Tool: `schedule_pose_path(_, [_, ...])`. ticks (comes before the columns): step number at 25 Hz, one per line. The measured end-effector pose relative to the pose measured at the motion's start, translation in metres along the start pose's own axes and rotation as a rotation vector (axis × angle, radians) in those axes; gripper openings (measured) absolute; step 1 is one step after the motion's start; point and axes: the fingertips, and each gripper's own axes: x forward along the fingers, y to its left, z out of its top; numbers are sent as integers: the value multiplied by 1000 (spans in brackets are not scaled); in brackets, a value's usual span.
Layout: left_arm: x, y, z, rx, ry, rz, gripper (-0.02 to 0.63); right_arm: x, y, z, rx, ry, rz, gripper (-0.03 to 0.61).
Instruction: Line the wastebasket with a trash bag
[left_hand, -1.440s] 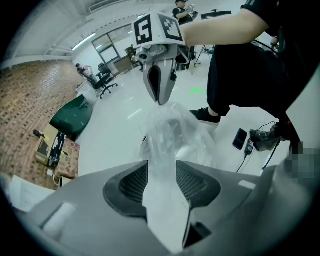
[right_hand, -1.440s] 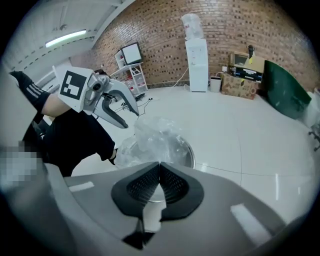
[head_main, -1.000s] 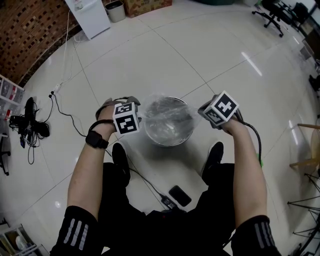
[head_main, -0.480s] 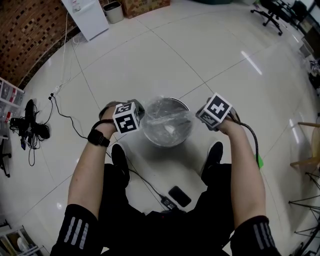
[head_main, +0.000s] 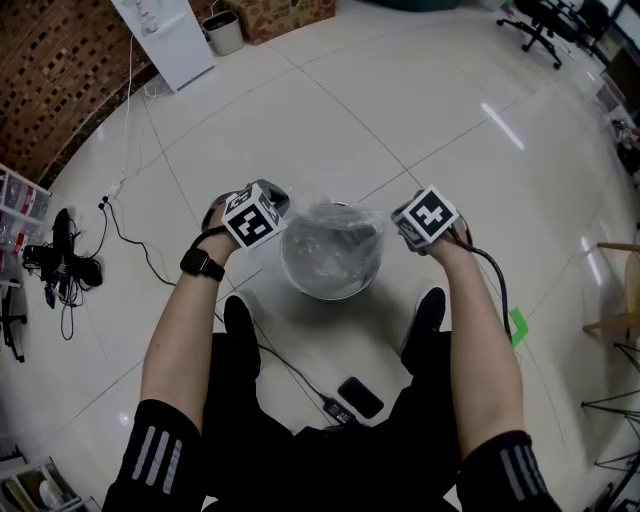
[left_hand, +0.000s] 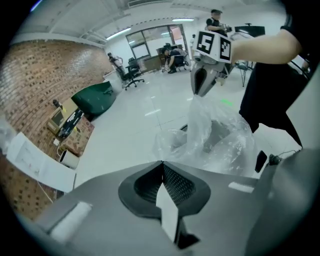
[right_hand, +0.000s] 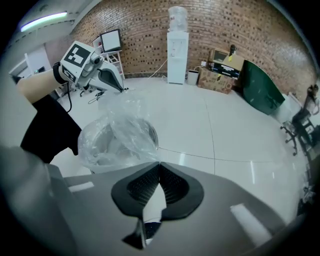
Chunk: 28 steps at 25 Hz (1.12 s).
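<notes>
A round silver wastebasket stands on the floor between the person's feet, with a clear trash bag bunched in and over its mouth. My left gripper is at the bin's left rim and shut on the film. My right gripper is at the right rim, also shut on the film. In the left gripper view the bag rises in a peak to the right gripper. In the right gripper view the bag stretches up toward the left gripper above the bin.
A phone on a cable lies by the person's legs, and shoes flank the bin. Cables run over the tiles at left. A white dispenser, a small bin and a box stand far off.
The left gripper has moved away from the body along the bin's left rim and rolled. The right gripper has shifted slightly inward. The bag's rim now stands higher between them.
</notes>
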Motion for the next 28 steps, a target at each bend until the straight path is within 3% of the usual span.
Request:
schedule_pose_path(5, [33,28,-17,-131,30,17,-5,22,-21,-1,90,-63,-75,8])
schedule_pose_path(12, [75,38,-26,-177,43,8,-3,55,-41,3,121,-107,-133,8])
schedule_pose_path(17, [102,47,-39,-233,52,14,-3,88,-44,-20,201,-46,-128,8])
schedule_pose_path(21, [131,32,-68,-265,145,-54,1,113,-41,-41,193,6,-92,8])
schedule_pose_path(25, [143,21,-86,-305,182,-114,7,138,-15,-52,159,35,21,8])
schedule_pose_path(28, [144,-14,-101,-409,246,-259,19,145,-7,-64,154,77,49,8])
